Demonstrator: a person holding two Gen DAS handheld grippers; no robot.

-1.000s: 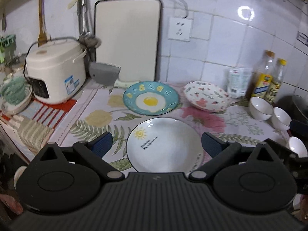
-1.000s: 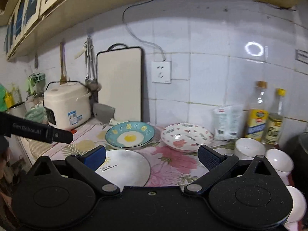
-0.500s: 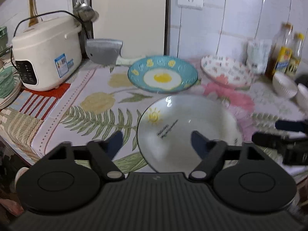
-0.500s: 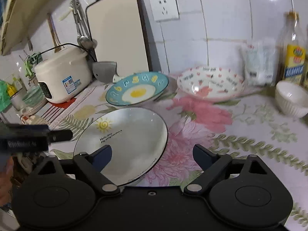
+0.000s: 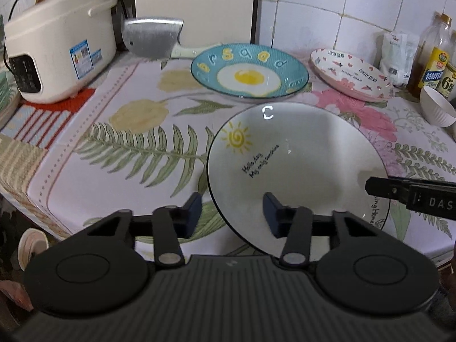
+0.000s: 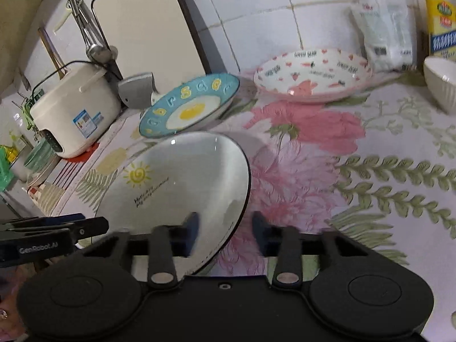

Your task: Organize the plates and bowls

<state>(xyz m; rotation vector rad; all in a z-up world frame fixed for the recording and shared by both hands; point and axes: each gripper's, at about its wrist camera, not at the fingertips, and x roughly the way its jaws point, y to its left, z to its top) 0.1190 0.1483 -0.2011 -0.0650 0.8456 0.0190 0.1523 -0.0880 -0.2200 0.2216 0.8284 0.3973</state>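
The left gripper (image 5: 232,213) straddles the near-left rim of the white plate (image 5: 299,168): one finger outside the rim, the other over the plate's inside. Its jaws have just been closing, yet a gap still shows on both sides of the rim, so nothing is clamped. The right gripper (image 6: 225,228) straddles the plate's near-right rim the same way, its left finger (image 6: 191,223) blurred over the plate's inside; its jaws too have just been closing, and whether the pads press the rim cannot be told.

The white plate, with a sun drawing and handwriting, lies empty on the flowered cloth (image 5: 136,142). Just behind it sits the blue plate (image 5: 249,69), printed with a fried egg, empty. To the white plate's far right is the pink dish (image 5: 352,75), empty, tilted against the wall. Right of that stand a white bowl (image 5: 437,105), empty as far as visible, a bag (image 5: 397,54) and oil bottles (image 5: 436,54). Far left of the white plate is a rice cooker (image 5: 57,48), lid shut, with a cleaver (image 5: 152,41) beside it.
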